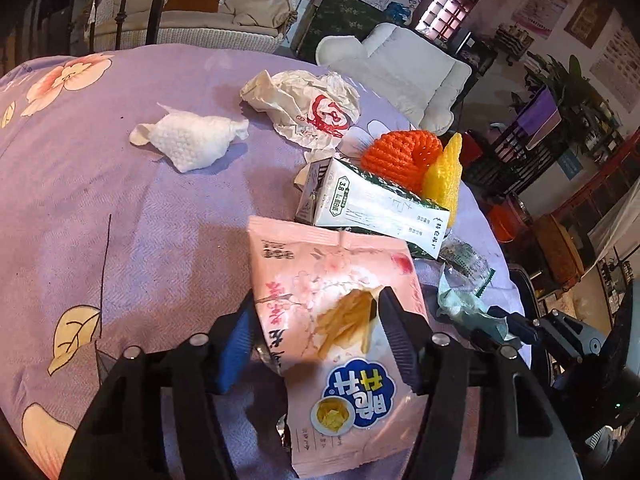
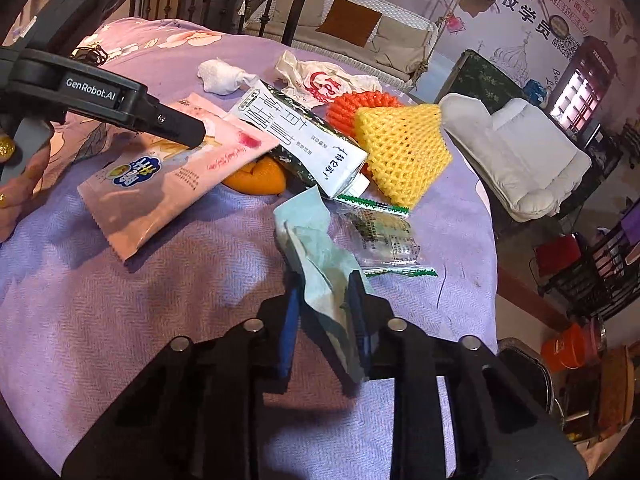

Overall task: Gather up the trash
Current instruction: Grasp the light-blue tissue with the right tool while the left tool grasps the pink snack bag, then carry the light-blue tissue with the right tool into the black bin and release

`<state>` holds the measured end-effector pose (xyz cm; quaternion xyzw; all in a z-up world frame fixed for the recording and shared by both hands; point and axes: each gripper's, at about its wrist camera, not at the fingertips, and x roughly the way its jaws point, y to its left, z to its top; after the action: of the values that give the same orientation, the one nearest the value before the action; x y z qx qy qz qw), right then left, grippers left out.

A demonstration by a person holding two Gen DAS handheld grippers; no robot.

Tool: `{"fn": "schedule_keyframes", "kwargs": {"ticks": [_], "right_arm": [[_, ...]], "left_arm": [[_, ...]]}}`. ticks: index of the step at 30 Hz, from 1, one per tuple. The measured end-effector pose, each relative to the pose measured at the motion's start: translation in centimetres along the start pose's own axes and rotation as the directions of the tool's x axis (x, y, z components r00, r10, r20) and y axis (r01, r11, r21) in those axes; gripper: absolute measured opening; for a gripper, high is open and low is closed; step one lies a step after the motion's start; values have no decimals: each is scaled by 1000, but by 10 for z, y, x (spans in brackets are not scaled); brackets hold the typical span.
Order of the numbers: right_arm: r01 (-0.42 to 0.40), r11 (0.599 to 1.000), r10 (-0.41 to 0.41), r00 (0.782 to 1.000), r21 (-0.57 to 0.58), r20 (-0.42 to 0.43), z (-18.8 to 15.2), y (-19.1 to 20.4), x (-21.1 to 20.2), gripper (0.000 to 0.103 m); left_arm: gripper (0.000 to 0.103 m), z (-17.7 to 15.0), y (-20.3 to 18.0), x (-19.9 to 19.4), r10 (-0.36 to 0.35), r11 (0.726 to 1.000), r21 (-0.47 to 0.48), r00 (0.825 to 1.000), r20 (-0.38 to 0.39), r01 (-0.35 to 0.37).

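A round desk (image 2: 120, 340) covered in a lilac cloth printed with pale flowers and leaves carries the litter. A wadded white tissue (image 1: 192, 142) lies apart on its far side. Beside it sits a crumpled white paper wrapper with a red logo (image 1: 308, 110). An orange foam net (image 1: 400, 152) and a yellow foam net (image 2: 402, 152) lie touching near the edge, against a flattened milk carton (image 1: 376, 208). A pink snack bag (image 1: 336, 320) rests partly on the cloth, orange peel (image 2: 256, 180) beneath it. A clear green-edged wrapper (image 2: 384, 236) and pale green paper (image 2: 316, 248) lie nearest.

Orange peel (image 2: 256, 180) half under pink snack bag (image 2: 172, 176), carton print unreadable
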<state>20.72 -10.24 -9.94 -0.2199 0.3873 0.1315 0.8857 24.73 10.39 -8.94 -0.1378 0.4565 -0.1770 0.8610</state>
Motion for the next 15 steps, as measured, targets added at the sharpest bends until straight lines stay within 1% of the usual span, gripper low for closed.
{"fn": "schedule_keyframes", "kwargs": {"ticks": [3, 5, 6, 7, 8, 9, 10, 13, 15], "right_arm": [[-4, 1000, 4, 1000, 4, 20, -1, 2, -4, 14], [-4, 1000, 4, 999, 7, 34, -2, 3, -9, 12], [-7, 1000, 7, 999, 11, 40, -2, 3, -11, 10], [-13, 1000, 12, 999, 18, 49, -3, 3, -15, 9], [-19, 999, 18, 998, 28, 59, -3, 3, -19, 8], [-25, 999, 23, 997, 38, 68, -4, 2, -23, 8], [-33, 998, 29, 997, 51, 78, -5, 2, -27, 7], [-64, 994, 55, 994, 90, 99, -9, -4, -38, 6], [-95, 989, 82, 990, 117, 116, -13, -8, -45, 5]], "left_arm": [[43, -6, -5, -12, -7, 1000, 12, 999, 36, 6], [29, -11, -7, -19, -13, 1000, 8, 999, 53, 12], [25, -14, -8, -23, -18, 1000, 0, 998, 65, 18], [17, -16, -9, -27, -23, 1000, -7, 997, 76, 23], [14, -19, -10, -32, -35, 999, -9, 995, 91, 36], [13, -21, -13, -36, -43, 999, -12, 994, 105, 45], [9, -23, -15, -41, -48, 999, -14, 992, 119, 50], [6, -28, -24, -54, -52, 999, -7, 986, 159, 54], [5, -31, -35, -62, -42, 999, 15, 982, 183, 39]]}}
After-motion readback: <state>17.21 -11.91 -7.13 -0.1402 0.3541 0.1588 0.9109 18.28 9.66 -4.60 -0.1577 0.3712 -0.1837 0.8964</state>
